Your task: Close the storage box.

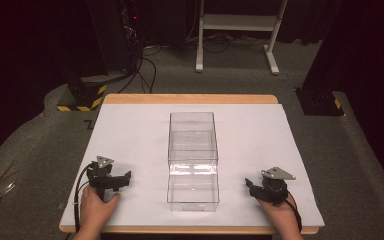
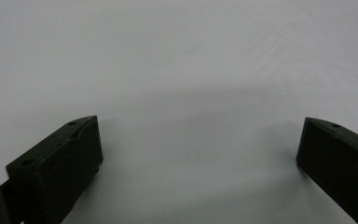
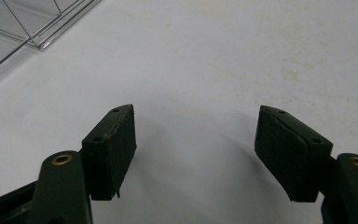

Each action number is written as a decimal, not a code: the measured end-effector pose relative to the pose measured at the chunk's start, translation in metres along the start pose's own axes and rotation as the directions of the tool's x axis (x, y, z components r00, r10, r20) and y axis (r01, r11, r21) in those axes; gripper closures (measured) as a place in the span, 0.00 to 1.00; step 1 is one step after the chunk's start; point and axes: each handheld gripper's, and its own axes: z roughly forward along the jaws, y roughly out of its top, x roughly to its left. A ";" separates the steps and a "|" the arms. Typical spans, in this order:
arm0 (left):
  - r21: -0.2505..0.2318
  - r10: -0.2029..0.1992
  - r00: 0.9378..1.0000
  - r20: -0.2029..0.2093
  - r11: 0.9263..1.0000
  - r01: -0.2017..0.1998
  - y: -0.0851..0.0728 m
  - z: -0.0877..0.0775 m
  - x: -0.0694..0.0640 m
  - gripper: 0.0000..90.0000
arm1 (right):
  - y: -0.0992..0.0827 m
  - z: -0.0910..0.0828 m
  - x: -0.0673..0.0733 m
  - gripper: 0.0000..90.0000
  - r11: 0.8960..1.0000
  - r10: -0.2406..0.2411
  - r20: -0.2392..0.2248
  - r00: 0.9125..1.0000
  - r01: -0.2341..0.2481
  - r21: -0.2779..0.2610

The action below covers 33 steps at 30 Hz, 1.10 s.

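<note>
Jaws of the left gripper point(image 1: 111, 176) stand wide apart with bare white tabletop point(image 1: 130, 130) between them; in the left gripper view point(image 2: 200, 154) nothing lies in the gap and the pads press on nothing. The right gripper point(image 1: 267, 187) is also released: the right gripper view point(image 3: 196, 140) shows its two black jaws parted over the white surface, gripping nothing, though spread less widely than the left pair.

Taking the clear plastic box point(image 1: 192, 160) as landmark: it stands in the middle of the table, long axis running away from the person, and seems made of two see-through compartments, one behind the other. The left gripper rests on the table well to the left of the box's near end, held by the left hand point(image 1: 96, 207). The right gripper sits well to the right of that same near end, held by the right hand point(image 1: 280, 212). Neither touches the box.

A corner of the box point(image 3: 28, 28) enters the top left of the right gripper view, cut off by the frame edge. Its transparent walls are hard to trace in the high view; whether it has a lid or holds anything cannot be told. Both forearms are cut off at the bottom edge.
</note>
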 end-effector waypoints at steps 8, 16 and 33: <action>0.000 0.000 1.000 0.000 1.000 0.000 0.000 0.000 0.000 0.01 | -0.001 -0.001 -0.001 0.33 1.000 0.009 -0.004 1.000 -0.009 -0.011; 0.000 0.001 1.000 0.000 1.000 -0.001 0.000 0.000 0.000 0.01 | 0.000 -0.001 0.000 0.33 1.000 0.009 -0.001 1.000 -0.009 -0.003; 0.000 0.000 1.000 0.001 1.000 0.000 0.000 0.000 0.000 0.00 | 0.000 0.000 0.000 0.33 1.000 0.004 -0.003 1.000 -0.004 0.000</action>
